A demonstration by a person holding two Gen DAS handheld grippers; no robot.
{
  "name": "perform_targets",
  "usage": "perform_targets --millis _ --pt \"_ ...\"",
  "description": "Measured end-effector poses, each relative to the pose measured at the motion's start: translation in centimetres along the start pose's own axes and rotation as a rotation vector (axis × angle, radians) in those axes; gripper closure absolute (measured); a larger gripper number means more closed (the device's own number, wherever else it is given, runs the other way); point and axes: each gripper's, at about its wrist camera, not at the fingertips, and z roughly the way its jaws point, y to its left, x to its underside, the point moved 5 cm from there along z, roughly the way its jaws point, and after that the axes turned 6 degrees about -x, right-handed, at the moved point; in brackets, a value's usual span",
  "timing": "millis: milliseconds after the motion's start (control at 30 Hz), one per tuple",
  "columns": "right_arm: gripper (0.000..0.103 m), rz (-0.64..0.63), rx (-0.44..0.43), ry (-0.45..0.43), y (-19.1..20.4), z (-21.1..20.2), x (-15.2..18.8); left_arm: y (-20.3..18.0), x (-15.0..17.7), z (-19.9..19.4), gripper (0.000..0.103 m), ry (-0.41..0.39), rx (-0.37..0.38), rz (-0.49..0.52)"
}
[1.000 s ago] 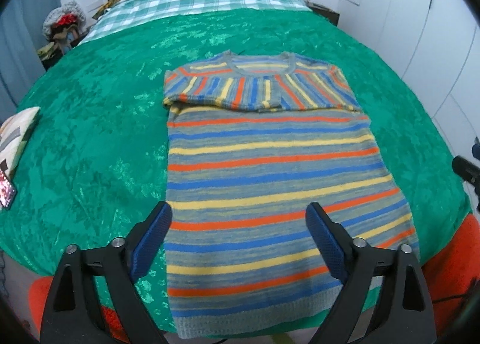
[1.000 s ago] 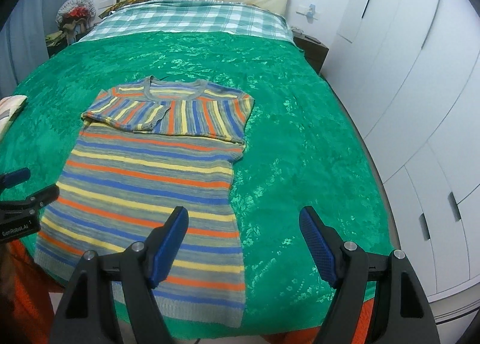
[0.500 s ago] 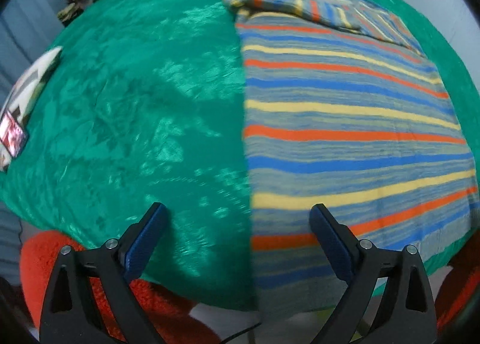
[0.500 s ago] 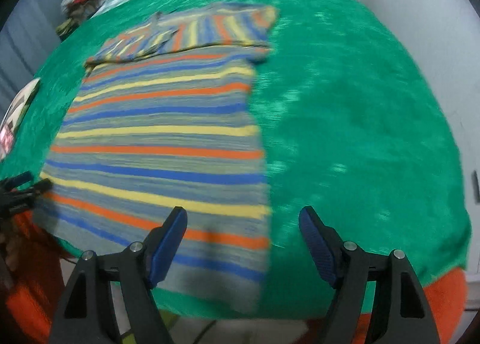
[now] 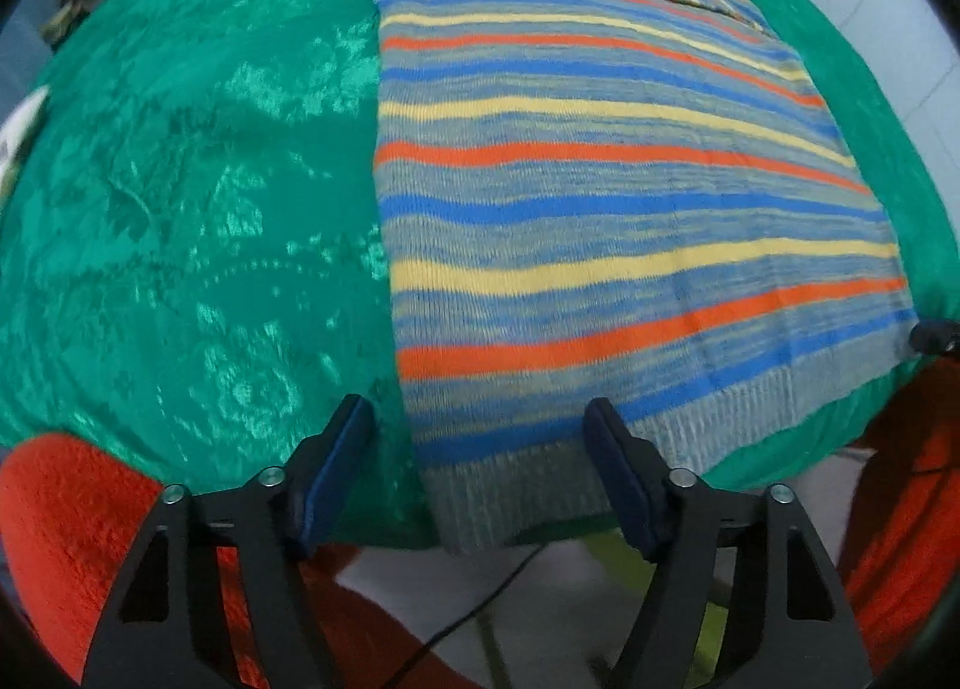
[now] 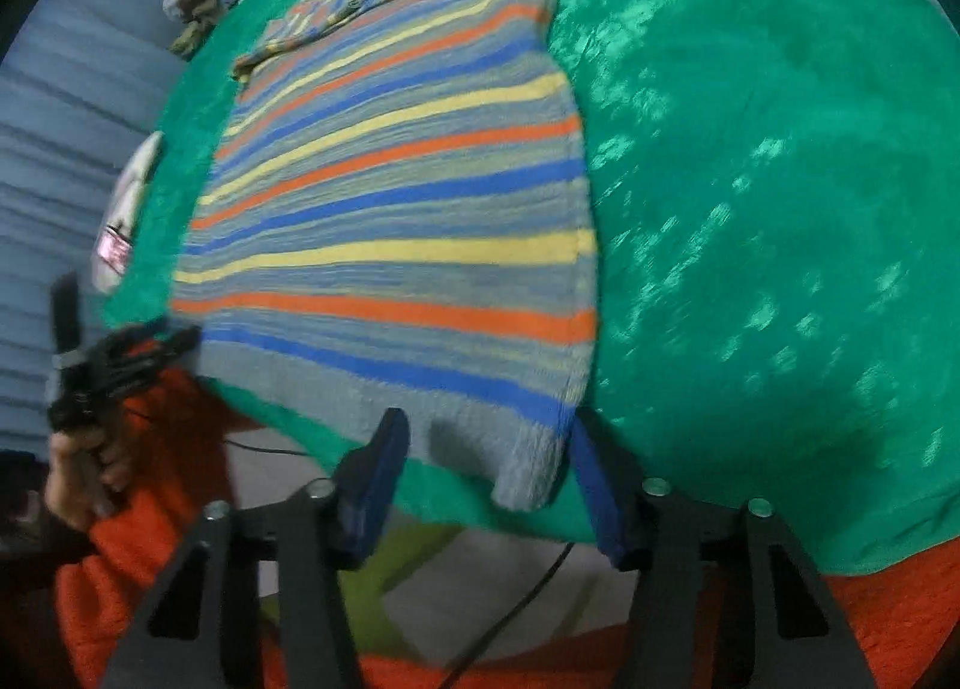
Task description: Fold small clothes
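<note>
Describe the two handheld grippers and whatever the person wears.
Both the left gripper and right gripper have black triangular cut-out arms, silver screws and dark blue ribbed pads. The left hand shows at a dark cuff; no markings are readable.

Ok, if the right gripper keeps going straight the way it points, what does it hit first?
Most likely the grey hem corner of the striped sweater, which sits between the right gripper's open fingers, with the green bedspread right under it. Depth is hard to judge.

No text, label, brand, number or sign can be read in either wrist view; the motion blur leaves every surface without legible lettering.
</note>
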Motion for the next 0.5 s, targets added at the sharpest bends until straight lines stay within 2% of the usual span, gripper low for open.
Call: perform_targets --millis 33,67,100,133,233,300,333,400,500 --pt "0.055 0.014 -0.005 0.0 -0.2 0.1 0.1 0.4 0.2 0.2 0.039 0.018 0.031 -0.023" --pt "0.063 0.028 -0.006 0.003 -0.4 0.3 0.1 0.7 0.4 0.4 0.059 0.032 0.05 -0.035" --pt "0.092 0.039 -0.008 0.011 -0.6 0.6 0.0 1.0 0.4 0.6 0.079 0.045 0.064 -0.046" --pt "0.097 0.054 -0.009 0.021 -0.9 0.9 0.1 1.3 0.5 0.7 0.098 0.066 0.081 -0.058" --pt "0.097 0.047 -0.037 0.002 -0.3 0.1 -0.1 2.4 0.2 -0.2 0.099 0.081 0.154 -0.113" --pt "0.097 0.065 -0.093 -0.045 0.2 -1.5 -0.6 3.0 0.4 -1.6 0.099 0.075 0.223 -0.167" --pt "0.097 0.082 -0.125 -0.078 0.4 -2.4 -1.1 3.7 -0.3 -2.4 0.099 0.06 0.278 -0.204" --pt "0.097 0.103 -0.182 -0.157 0.8 -4.2 -2.8 4.6 -1.7 -3.6 0.099 0.027 0.338 -0.246" --pt "0.097 0.112 -0.241 -0.29 1.1 -6.3 -6.8 6.2 -6.5 -5.1 0.099 -0.059 0.413 -0.296"
